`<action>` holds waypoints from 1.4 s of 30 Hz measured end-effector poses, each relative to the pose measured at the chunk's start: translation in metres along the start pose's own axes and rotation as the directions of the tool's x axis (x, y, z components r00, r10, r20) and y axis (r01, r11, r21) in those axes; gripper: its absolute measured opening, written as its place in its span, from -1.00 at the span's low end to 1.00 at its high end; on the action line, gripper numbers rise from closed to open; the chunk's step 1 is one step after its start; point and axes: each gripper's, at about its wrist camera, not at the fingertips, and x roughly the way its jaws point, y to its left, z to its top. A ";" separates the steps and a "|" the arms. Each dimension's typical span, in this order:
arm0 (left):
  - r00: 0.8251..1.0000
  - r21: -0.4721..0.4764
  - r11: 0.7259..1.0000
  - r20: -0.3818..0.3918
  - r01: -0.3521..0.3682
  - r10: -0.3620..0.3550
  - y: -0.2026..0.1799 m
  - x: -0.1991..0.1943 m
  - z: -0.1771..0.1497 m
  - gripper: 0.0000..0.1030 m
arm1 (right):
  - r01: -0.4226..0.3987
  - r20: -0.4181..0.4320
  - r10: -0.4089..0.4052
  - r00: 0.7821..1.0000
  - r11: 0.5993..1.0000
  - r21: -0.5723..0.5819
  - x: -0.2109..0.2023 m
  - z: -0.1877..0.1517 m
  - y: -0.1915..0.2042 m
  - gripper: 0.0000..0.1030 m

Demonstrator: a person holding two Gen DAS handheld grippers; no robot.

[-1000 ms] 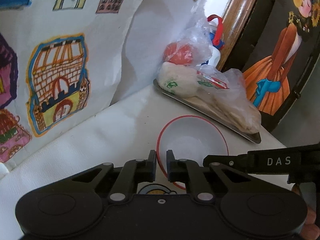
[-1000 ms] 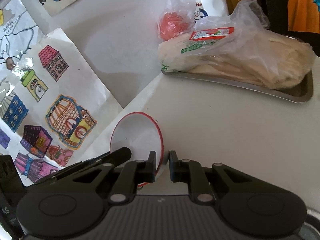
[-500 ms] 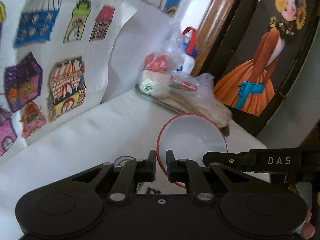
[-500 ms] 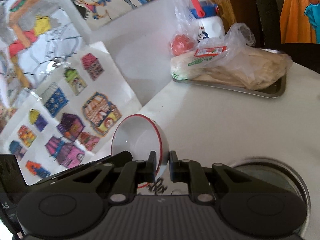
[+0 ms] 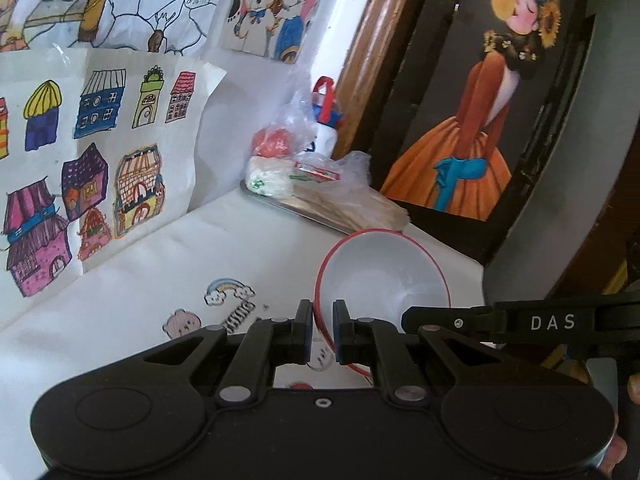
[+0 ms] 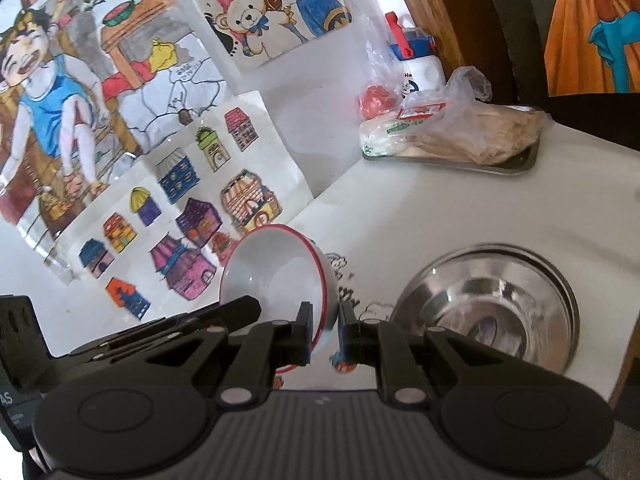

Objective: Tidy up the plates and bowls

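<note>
Both grippers' jaws clamped on rim of white bowl [image 6: 276, 276], held clear of counter [image 6: 460, 208]. Keep hands level, lower squarely into steel bowl [image 6: 486, 304], lower right of frame.

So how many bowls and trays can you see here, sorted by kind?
White bowls with a red rim: 1, clamped by both grippers
Steel bowls: 1
Metal trays: 1, holding bagged food
Total: 3
</note>
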 end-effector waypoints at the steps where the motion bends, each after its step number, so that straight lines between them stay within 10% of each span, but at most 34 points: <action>1: 1.000 -0.004 1.000 -0.002 0.006 -0.006 -0.001 -0.004 -0.002 -0.81 | -0.003 -0.001 0.003 1.000 1.000 0.001 -0.004 -0.003 0.000 -0.71; 42: 0.975 0.025 1.000 -0.223 -0.003 0.008 -0.003 -0.015 -0.067 -0.80 | 0.001 -0.265 0.031 0.964 0.993 0.121 -0.004 -0.056 -0.023 -0.67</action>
